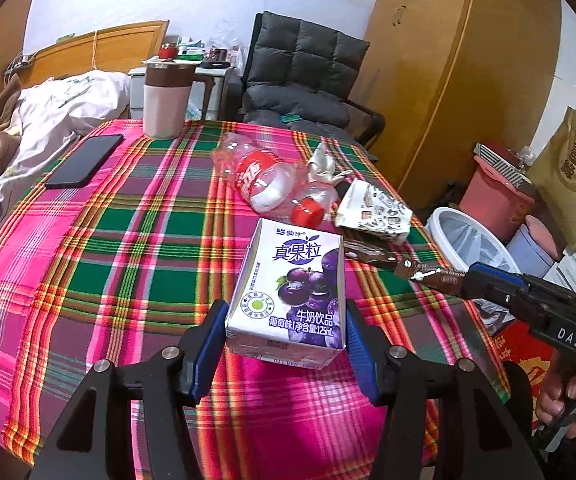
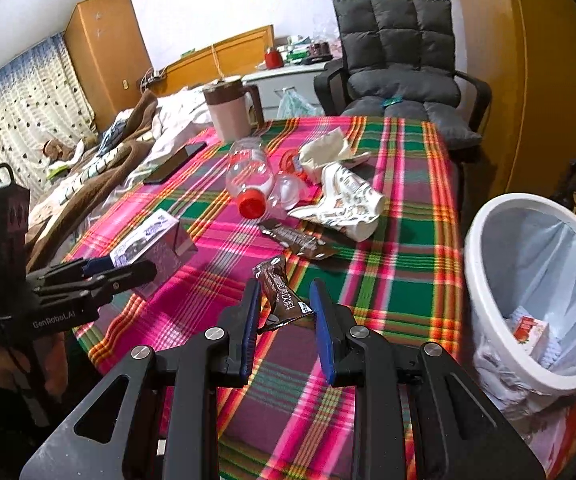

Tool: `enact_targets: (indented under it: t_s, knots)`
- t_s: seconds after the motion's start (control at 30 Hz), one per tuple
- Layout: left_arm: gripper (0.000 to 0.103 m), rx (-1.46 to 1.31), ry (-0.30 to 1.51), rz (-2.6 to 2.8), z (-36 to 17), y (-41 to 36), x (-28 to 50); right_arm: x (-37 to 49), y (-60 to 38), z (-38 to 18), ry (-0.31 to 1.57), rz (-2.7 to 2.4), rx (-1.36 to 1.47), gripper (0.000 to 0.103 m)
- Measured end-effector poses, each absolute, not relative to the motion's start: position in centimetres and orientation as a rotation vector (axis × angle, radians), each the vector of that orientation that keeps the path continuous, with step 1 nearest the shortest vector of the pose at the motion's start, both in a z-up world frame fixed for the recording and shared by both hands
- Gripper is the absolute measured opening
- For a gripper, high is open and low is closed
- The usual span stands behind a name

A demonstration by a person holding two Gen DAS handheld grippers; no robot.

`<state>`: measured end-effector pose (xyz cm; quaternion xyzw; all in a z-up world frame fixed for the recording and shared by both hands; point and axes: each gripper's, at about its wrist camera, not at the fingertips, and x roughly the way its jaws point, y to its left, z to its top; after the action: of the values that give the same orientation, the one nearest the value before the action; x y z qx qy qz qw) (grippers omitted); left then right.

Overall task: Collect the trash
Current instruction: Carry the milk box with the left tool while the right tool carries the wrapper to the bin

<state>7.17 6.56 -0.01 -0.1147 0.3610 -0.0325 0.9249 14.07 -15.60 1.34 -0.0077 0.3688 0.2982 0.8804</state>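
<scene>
My left gripper [image 1: 284, 332] is shut on a purple-and-white milk drink carton [image 1: 292, 288], its blue pads pressing both sides just above the plaid tablecloth [image 1: 128, 260]. In the right wrist view this gripper [image 2: 108, 268] holds the carton [image 2: 152, 244] at the left. My right gripper [image 2: 286, 312] is shut on a brown snack wrapper [image 2: 282, 296], lifted off the cloth. A white lined bin [image 2: 474, 272] stands on the floor to the right of the table. On the cloth lie a clear bottle [image 2: 248, 176] with a red cap, a second brown wrapper [image 2: 296, 238] and crumpled printed paper [image 2: 348, 200].
A black phone [image 1: 84, 162] and a pink jug [image 1: 166, 100] stand at the far left of the table. A grey padded chair [image 1: 300, 76] is behind the table, a bed to the left. A pink bucket [image 1: 492, 196] and a bag crowd the floor beyond the bin [image 1: 448, 213].
</scene>
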Motion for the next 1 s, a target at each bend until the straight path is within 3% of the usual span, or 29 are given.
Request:
enact_targets:
  t_s: [1.0]
  knots:
    - [0.056, -0.123, 0.722, -0.284, 2.4, -4.6, 12.1, 14.5, -25.3, 2.3, 0.693, 0.397, 0.113, 0.028]
